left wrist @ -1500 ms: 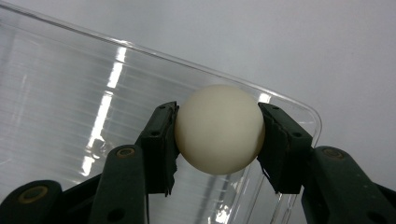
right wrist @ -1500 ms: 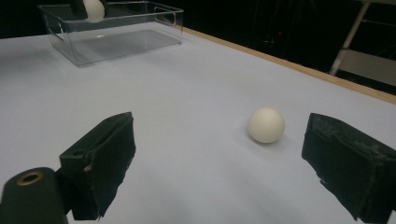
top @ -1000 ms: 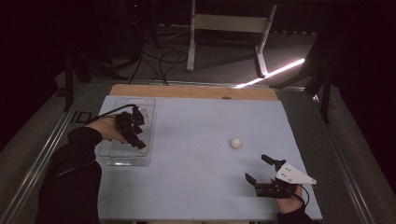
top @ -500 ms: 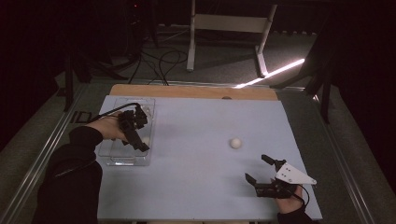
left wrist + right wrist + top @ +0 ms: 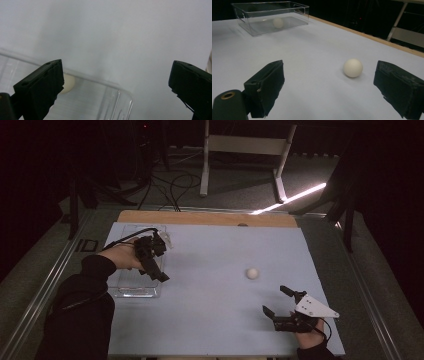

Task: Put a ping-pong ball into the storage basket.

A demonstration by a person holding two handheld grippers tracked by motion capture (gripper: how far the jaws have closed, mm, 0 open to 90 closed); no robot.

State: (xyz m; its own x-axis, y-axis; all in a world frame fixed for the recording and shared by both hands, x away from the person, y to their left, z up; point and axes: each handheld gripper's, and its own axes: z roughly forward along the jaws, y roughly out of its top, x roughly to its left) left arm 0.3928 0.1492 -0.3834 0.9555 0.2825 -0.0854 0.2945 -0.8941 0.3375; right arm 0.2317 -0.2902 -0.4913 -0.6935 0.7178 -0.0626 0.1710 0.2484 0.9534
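A white ball [image 5: 278,22] lies inside the clear plastic box [image 5: 131,285] at the left side of the table; in my left gripper view I see it [image 5: 67,83] through the box wall, partly hidden behind one black jaw. My left gripper [image 5: 152,259] hangs over the box, and its jaws have just been opening; they now stand wide apart with nothing between them, touching neither the ball nor the box. A second white ball [image 5: 252,273] rests on the pale blue table cover [image 5: 215,320], right of the middle and well apart from the box. My right gripper [image 5: 278,303] sits low near the front right corner of the cover, its jaws also spread wide and holding nothing. In my right gripper view this second ball [image 5: 353,67] lies between the lines of the two jaws but farther off, clear of both pads, with the box beyond it at the upper left. A strip of bare wood [image 5: 210,218] runs along the far edge of the table. Past it the room is dark: cables [image 5: 172,182] trail on the floor, a white frame on legs [image 5: 245,145] stands behind, and a bright bar of light [image 5: 292,198] crosses the floor.
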